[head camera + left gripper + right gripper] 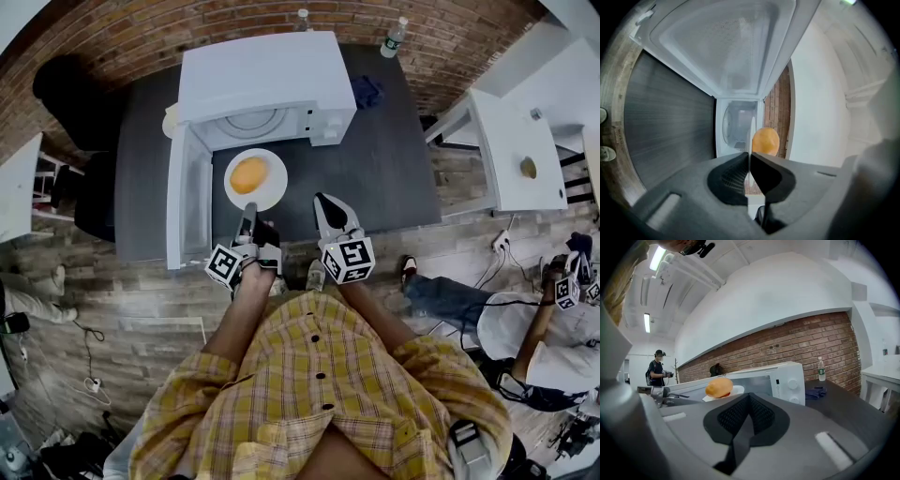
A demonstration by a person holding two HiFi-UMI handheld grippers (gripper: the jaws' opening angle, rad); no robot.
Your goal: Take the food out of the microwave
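Note:
An orange lump of food [248, 174] lies on a white plate [273, 184] just in front of the open white microwave [267, 80], over the dark table [384, 169]. My left gripper [249, 210] is shut on the plate's near rim. In the left gripper view the rim [749, 136] runs edge-on between the pressed jaws of that gripper [749, 158], with the food [765, 141] beyond. My right gripper [324, 201] hovers to the right of the plate, shut and empty. The right gripper view shows the food [718, 387] and the microwave [787, 379] past its closed jaws.
The microwave door [188, 202] stands swung open on the left, close to the plate. Two water bottles [395, 37] and a blue cloth [367, 91] sit at the back of the table. A white table [511, 150] and a seated person [525, 328] are at the right.

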